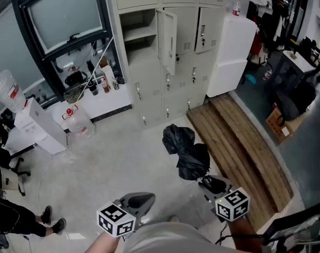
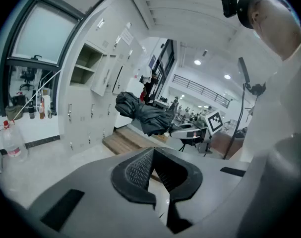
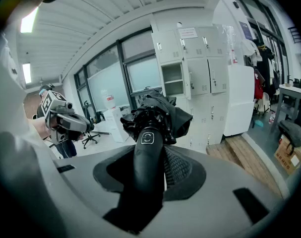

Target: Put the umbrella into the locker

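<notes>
A folded black umbrella [image 1: 187, 151] hangs in the air in front of me, its handle [image 3: 147, 157] clamped between the jaws of my right gripper [image 1: 212, 184]. The loose canopy [image 3: 160, 115] bunches beyond the handle. The same umbrella [image 2: 143, 114] appears at mid-distance in the left gripper view. My left gripper [image 1: 141, 200] is low at the bottom centre, shut with nothing in it. The beige lockers [image 1: 165, 46] stand ahead, one upper compartment [image 1: 139, 33] open with its door [image 1: 168, 41] swung out.
A wooden platform [image 1: 239, 152] runs along the floor to the right of the lockers. A white cabinet [image 1: 231, 54] stands beside them. At left are a water dispenser [image 1: 30, 123], bottles [image 1: 75, 121] and a window shelf with clutter. Office chairs sit at far left.
</notes>
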`<action>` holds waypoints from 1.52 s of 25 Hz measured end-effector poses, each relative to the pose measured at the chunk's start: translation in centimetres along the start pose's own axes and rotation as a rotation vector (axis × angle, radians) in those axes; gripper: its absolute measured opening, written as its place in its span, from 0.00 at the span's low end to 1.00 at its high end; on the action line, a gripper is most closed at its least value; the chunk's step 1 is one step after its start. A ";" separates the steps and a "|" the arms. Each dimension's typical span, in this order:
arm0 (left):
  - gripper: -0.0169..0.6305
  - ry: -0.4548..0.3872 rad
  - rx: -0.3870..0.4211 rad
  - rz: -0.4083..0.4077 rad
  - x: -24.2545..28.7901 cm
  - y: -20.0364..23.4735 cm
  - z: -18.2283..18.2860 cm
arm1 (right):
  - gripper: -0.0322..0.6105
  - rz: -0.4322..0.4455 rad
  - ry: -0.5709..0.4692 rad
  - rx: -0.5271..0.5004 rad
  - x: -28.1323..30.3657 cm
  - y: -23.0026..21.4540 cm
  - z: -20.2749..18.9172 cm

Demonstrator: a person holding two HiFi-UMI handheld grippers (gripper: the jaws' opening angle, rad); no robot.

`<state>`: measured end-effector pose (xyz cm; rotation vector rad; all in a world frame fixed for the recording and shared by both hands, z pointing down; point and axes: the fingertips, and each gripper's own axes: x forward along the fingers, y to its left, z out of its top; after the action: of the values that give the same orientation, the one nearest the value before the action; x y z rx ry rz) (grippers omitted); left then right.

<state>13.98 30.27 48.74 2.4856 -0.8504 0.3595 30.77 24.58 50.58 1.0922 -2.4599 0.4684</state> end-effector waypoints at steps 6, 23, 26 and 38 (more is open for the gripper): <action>0.04 -0.026 0.026 -0.021 -5.0 -0.1 -0.8 | 0.29 -0.004 0.001 0.019 1.2 4.6 1.1; 0.04 -0.024 0.013 0.016 -19.8 11.7 -4.8 | 0.28 -0.066 -0.023 0.041 12.7 14.8 8.0; 0.04 -0.013 -0.008 0.001 -19.9 13.9 -5.2 | 0.28 -0.088 -0.024 0.040 14.6 14.1 9.3; 0.04 -0.021 0.004 -0.024 -9.5 25.2 5.6 | 0.28 -0.094 -0.055 0.000 25.7 1.7 21.1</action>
<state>-8.72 14.77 49.36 2.5054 -0.8280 0.3278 8.99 0.05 44.78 1.2299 -2.4426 0.4149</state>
